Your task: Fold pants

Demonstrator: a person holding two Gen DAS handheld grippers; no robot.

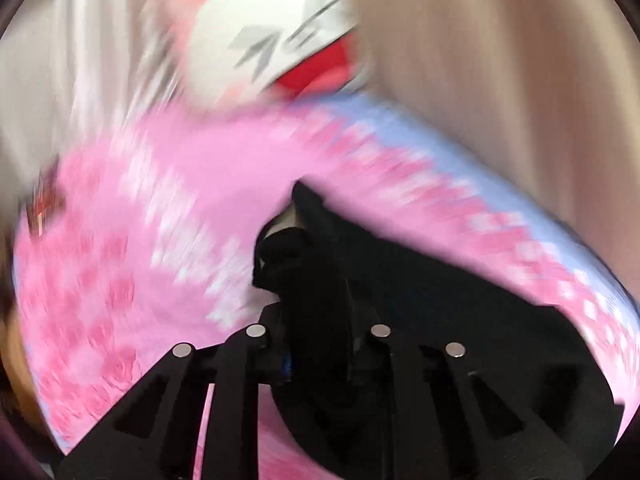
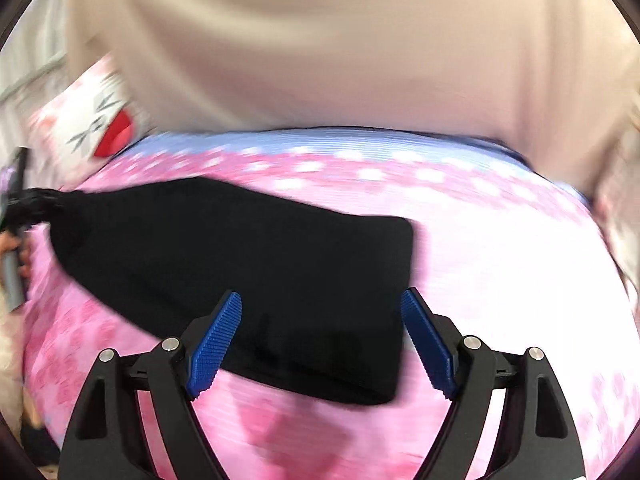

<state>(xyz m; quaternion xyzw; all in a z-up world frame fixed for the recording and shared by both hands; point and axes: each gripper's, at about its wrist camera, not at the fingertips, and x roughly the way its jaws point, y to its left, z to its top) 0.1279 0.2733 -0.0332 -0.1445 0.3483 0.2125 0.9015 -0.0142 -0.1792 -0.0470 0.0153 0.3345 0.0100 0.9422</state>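
My left tool is clamped on one end of the black fabric pants lying on the pink floral bedsheet, right tool gaping above the other end; next, grab it to fold.

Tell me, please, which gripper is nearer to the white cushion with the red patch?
Left. The left gripper, shut on one end of the black pants, sits just below the cushion. The right gripper hovers open over the pants' far end, well away.

Pink floral bed cover with pale blue edge, white cartoon pillow, beige backdrop.
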